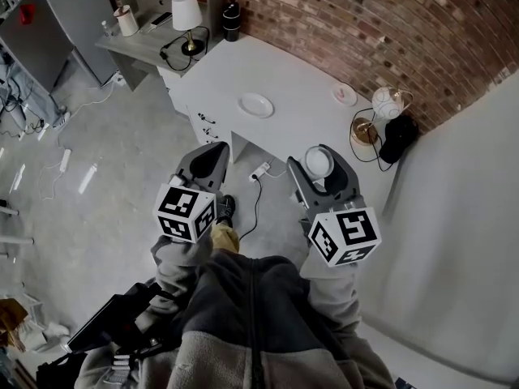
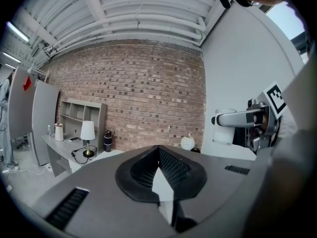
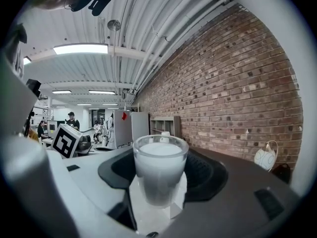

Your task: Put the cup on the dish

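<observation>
Clearly the right gripper (image 1: 317, 165) has its jaws clamped on the cup (image 3: 160, 170). The cup stands upright between the black pads, a milky, see-through tumbler. Its inside looks pale to the brim, and I cannot tell whether anything is in it. In the head view it is held in the air near the front edge of the white table (image 1: 300, 120), well apart from the dish (image 1: 256, 104).

That dish lies flat on the table top, its white face bare. The left gripper (image 1: 214, 156) hovers beside the right one over the grey floor, jaws together with nothing between them.

Farther back, close to the brick wall (image 1: 365, 31), sits a smaller dish (image 1: 345, 94) with a reddish tint in the middle; what that is I cannot tell. Just beside it are a round white lamp (image 1: 388, 102) and a dark bag (image 1: 399, 138).

A black bottle (image 1: 232, 21) stands near the table's far corner. On the grey desk (image 1: 142, 45) next to it are a shaded lamp (image 1: 186, 13) and a white jug (image 1: 126, 20), whose contents are out of sight.
</observation>
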`<state>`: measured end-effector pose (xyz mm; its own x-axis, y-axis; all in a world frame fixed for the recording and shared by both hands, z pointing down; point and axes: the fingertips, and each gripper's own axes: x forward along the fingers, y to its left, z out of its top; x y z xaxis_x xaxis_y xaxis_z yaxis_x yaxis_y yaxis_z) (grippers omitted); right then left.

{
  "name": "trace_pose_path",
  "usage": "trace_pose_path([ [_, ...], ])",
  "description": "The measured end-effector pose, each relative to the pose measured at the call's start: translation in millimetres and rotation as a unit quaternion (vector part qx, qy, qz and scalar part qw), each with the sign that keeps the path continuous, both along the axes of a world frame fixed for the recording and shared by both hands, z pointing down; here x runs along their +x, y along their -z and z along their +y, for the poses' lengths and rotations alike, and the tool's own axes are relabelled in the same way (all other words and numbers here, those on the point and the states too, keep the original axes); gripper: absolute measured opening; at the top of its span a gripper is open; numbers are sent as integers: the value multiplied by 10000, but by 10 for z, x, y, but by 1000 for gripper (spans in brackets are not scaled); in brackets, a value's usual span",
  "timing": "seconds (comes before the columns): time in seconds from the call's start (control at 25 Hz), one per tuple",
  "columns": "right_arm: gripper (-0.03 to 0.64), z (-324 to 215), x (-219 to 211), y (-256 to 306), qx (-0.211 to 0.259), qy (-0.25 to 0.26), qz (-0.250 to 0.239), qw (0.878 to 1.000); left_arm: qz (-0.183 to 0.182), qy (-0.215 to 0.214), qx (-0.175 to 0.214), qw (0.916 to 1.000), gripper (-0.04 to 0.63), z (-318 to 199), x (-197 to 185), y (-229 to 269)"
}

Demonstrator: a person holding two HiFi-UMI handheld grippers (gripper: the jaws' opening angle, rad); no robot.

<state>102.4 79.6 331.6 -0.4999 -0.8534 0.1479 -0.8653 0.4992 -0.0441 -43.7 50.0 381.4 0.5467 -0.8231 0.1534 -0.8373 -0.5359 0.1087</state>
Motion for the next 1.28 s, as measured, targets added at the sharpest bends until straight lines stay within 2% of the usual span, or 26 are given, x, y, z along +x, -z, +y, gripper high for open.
trace_pose_path([
  [0.64,264,-1410,-301,-13,-228,-76,16,9997,5,-313,-275,9991,5,-1371,-164,-72],
  [1.04,264,-2181,-561,-118,-393,-24,43,9992,-11,-341,-501,9982,5,-2119,-373,-203],
  [1.28,264,-2593,-701,-187,-289,-22,128,9995,-34,-381,-626,9973,5,-2546,-489,-309],
])
